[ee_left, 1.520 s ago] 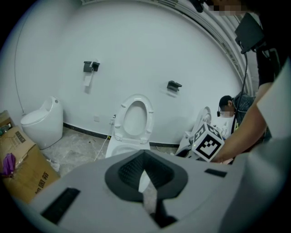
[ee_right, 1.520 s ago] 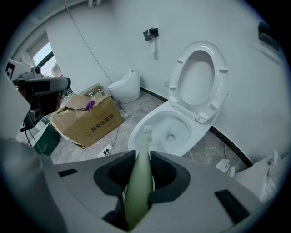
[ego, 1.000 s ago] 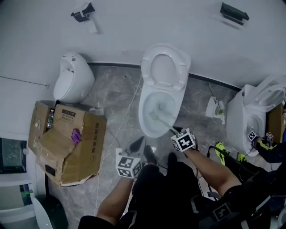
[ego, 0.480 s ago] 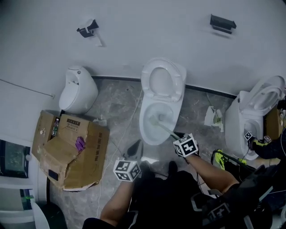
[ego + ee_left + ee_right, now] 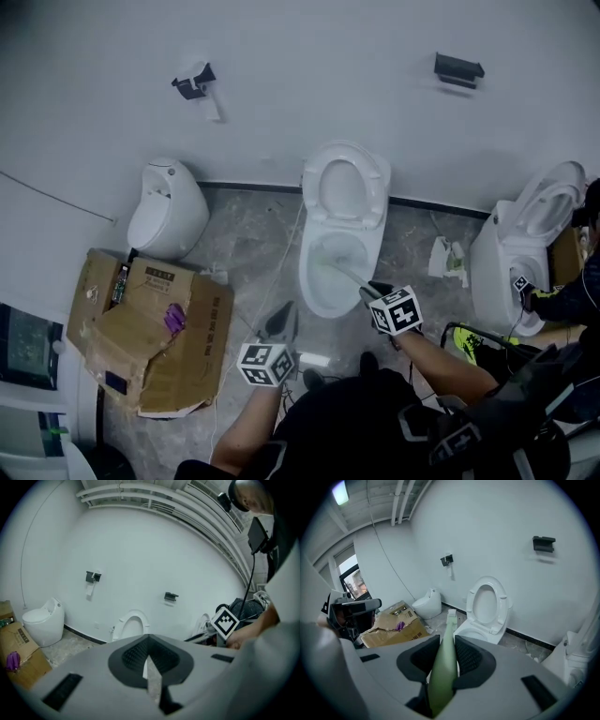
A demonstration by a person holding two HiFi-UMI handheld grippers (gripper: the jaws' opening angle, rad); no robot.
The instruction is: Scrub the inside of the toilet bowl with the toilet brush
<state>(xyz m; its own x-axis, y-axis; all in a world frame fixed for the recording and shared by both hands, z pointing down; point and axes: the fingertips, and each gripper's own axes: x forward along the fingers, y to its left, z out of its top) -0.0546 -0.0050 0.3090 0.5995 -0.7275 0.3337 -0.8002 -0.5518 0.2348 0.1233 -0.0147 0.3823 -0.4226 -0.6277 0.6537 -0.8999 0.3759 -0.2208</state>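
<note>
A white toilet [image 5: 342, 225] stands against the wall with its lid up. My right gripper [image 5: 368, 284] is at the bowl's near right rim, shut on the pale green toilet brush [image 5: 349, 274], whose handle slants down into the bowl. In the right gripper view the brush [image 5: 446, 653] runs out between the jaws toward the toilet [image 5: 485, 606], bristle head at the far end. My left gripper [image 5: 281, 319] hangs over the floor left of the bowl's front. Its jaws are shut with nothing between them [image 5: 149, 656], and the raised lid [image 5: 132, 623] shows beyond.
A torn cardboard box [image 5: 150, 328] lies on the floor at the left, near a small white toilet [image 5: 169, 206]. Another toilet [image 5: 525, 244] and a person's arm are at the right. Cables [image 5: 272, 244] trail over the grey floor. A paper holder [image 5: 195, 82] hangs on the wall.
The head view has tilted up, so the toilet and box sit lower in the frame. Both grippers stay near the bowl's front, and the brush still reaches into the bowl.
</note>
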